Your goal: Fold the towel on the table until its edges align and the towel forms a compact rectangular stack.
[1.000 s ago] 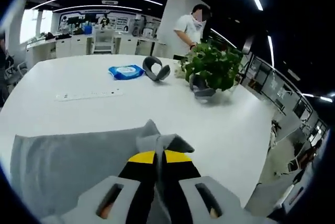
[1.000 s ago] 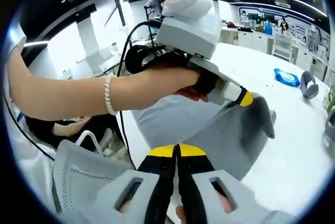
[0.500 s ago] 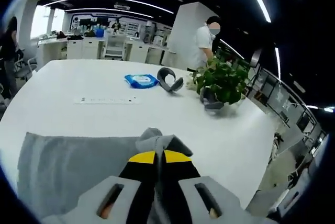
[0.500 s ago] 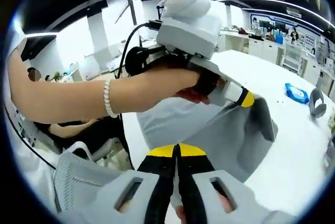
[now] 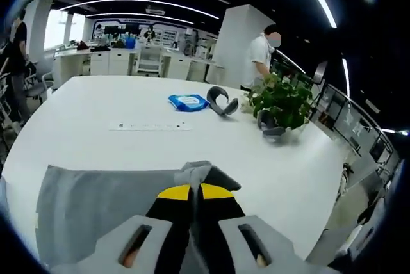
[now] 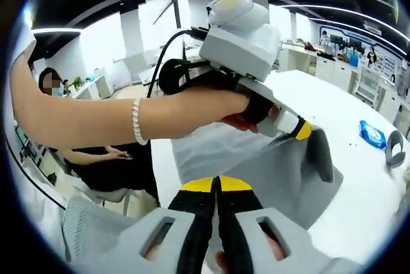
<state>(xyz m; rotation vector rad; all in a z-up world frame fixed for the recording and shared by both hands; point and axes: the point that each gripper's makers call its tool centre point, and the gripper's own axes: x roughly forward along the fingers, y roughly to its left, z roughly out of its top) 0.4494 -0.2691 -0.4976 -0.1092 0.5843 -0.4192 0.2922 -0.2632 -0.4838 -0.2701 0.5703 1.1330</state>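
Note:
A grey towel [image 5: 96, 203] lies on the white table [image 5: 96, 101], spreading left from my left gripper [image 5: 192, 192]. That gripper is shut on a bunched corner of the cloth. In the right gripper view the left gripper [image 6: 301, 131] comes in from the left, held by a hand, with the pinched corner drooping past its yellow tips. The towel [image 6: 269, 165] sags between both tools above the table [image 6: 359, 191]. My right gripper [image 6: 216, 184] has its jaws shut, with the near towel edge running into them.
A blue wipes pack [image 5: 188, 102], a grey curved band [image 5: 222, 100], a potted plant [image 5: 282, 98] and a white power strip [image 5: 150, 125] sit further out. A person [image 5: 261, 56] stands behind the plant. A seated person [image 6: 96, 152] and a mesh chair [image 6: 90, 229] are near the table's edge.
Both views have swung a little, so the far objects sit further right in the left gripper view. Both grips on the towel look unchanged.

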